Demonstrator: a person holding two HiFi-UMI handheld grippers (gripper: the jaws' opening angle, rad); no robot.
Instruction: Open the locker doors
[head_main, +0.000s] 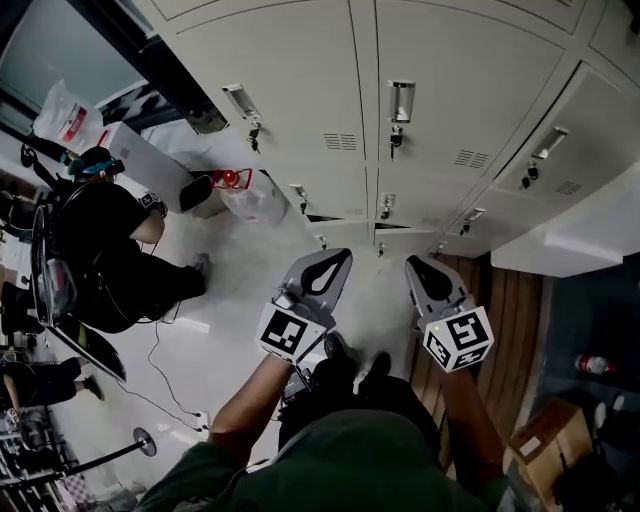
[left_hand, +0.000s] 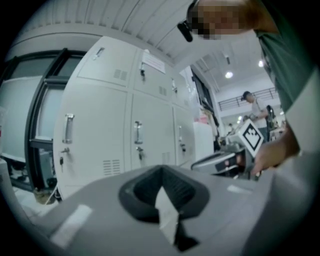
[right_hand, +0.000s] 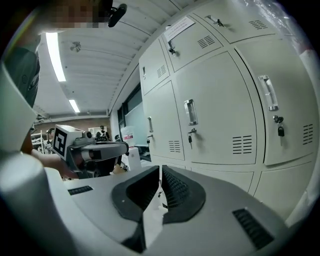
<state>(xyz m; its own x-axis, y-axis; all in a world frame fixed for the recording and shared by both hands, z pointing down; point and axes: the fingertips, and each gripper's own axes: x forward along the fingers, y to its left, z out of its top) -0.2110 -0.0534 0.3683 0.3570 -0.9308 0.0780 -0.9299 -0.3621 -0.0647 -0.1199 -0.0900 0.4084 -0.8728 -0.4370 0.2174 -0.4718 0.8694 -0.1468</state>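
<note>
Bank of pale grey metal lockers (head_main: 300, 60) fills the head view from 10 to 2 o'clock and stands behind both tools in the gripper views. Every door seen sits flush, so the contents are hidden. There is a thin dark slit between the lower rows near centre; can't tell if a door there is ajar. Each door has an upright chrome pull handle (head_main: 401, 101) with a key hanging in the lock under it and vent slots beside.

Seated person in black clothes (head_main: 105, 255) at 9 o'clock, partly cut off by a chair.

Brown cardboard box (head_main: 548, 440) at 4 o'clock, inside too dark to read. Clear plastic bag (head_main: 250, 198) lies on the floor at the locker foot, at 11 o'clock from the tools; it holds something red-topped, blurred. White plastic bag (head_main: 62, 115) at 10 o'clock, contents not readable.

Left tool (head_main: 318, 275) and right tool (head_main: 428, 275) sit side by side at centre, aimed at the lockers and clear of them. On both, the black ribbed pads are closed tip to tip with nothing between.
</note>
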